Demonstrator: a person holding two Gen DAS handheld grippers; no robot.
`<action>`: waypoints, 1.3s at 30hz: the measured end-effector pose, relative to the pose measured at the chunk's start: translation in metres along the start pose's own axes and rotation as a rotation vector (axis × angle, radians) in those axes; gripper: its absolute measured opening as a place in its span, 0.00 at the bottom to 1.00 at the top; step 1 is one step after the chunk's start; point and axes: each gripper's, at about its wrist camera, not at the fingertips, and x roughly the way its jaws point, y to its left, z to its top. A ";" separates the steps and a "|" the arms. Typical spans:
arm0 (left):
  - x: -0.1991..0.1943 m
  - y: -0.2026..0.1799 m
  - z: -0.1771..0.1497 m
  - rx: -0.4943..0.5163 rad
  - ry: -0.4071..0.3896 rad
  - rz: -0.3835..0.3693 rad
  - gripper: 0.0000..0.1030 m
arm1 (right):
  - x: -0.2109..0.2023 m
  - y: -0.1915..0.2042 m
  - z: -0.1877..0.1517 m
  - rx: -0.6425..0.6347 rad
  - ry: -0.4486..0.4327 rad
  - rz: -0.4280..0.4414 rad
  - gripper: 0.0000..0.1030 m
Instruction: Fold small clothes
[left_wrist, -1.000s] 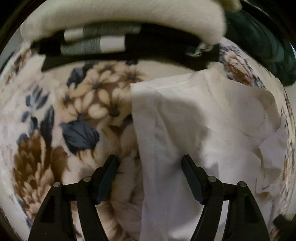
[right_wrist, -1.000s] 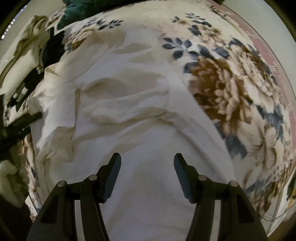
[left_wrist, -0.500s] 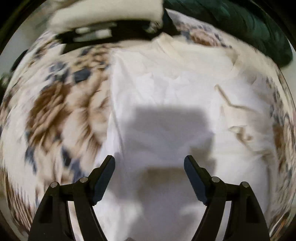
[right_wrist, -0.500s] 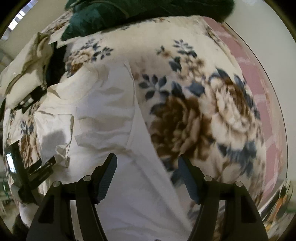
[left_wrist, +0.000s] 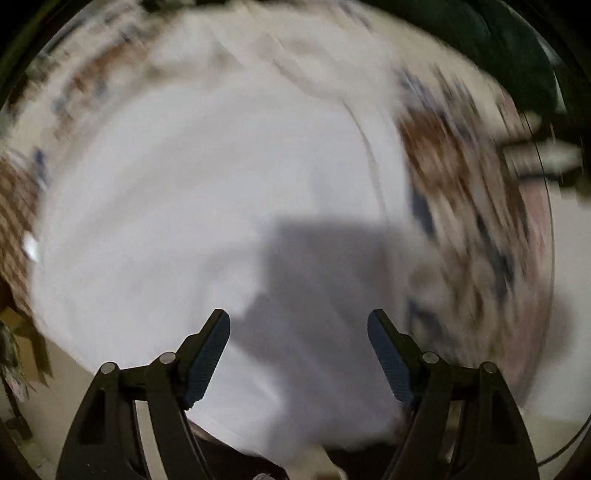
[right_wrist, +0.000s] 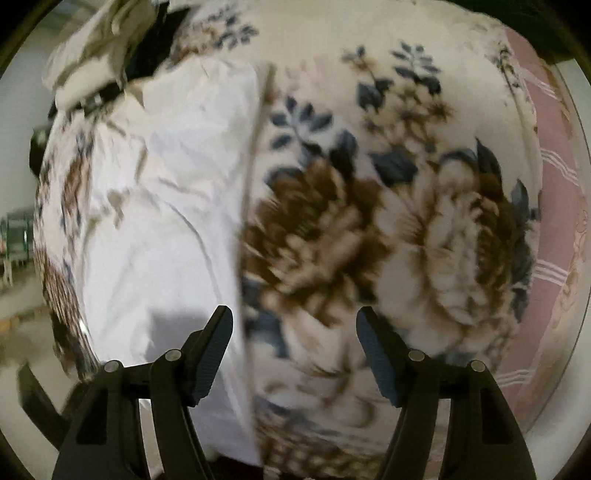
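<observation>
Below both cameras: a white garment (right_wrist: 162, 206) lies spread on a floral blanket (right_wrist: 369, 236), which covers what looks like a bed.
Garment, right wrist view: wrinkled white cloth, laid flat, filling the left half of the picture; its long straight right edge runs from top to bottom, passing between the fingers of the right tongs.
Garment, left wrist view: the same white cloth (left_wrist: 184, 221) fills most of the picture, heavily blurred; a grey shadow falls on it just ahead of the fingers.
Left tongs (left_wrist: 298, 334): spread wide, nothing between the pads, held above the white cloth and pointing down at it; no contact with the cloth can be made out.
Right tongs (right_wrist: 294, 330): spread wide and empty, over the garment's right edge, with the left finger above white cloth and the right finger above the blanket's brown flower.
Blanket: cream with large brown flowers and dark blue leaves; in the left wrist view it shows at the right (left_wrist: 461, 221), smeared by blur.
Other clothes: a heap of cream and black fabric (right_wrist: 107, 59) lies at the top left of the right wrist view, touching the garment's far end.
Pink cloth (right_wrist: 554, 206): a striped pink band at the blanket's right edge.
Dark green fabric (left_wrist: 517, 62): at the top right of the left wrist view, too blurred to identify.
</observation>
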 end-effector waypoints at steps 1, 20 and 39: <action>0.009 -0.012 -0.009 0.008 0.027 -0.022 0.73 | 0.001 -0.007 -0.001 -0.005 0.021 0.003 0.69; 0.032 -0.031 -0.016 -0.066 -0.142 0.019 0.01 | 0.077 -0.001 0.185 -0.052 -0.054 0.224 0.69; -0.081 0.129 -0.012 -0.388 -0.326 -0.031 0.00 | -0.016 0.105 0.209 -0.086 -0.103 0.235 0.04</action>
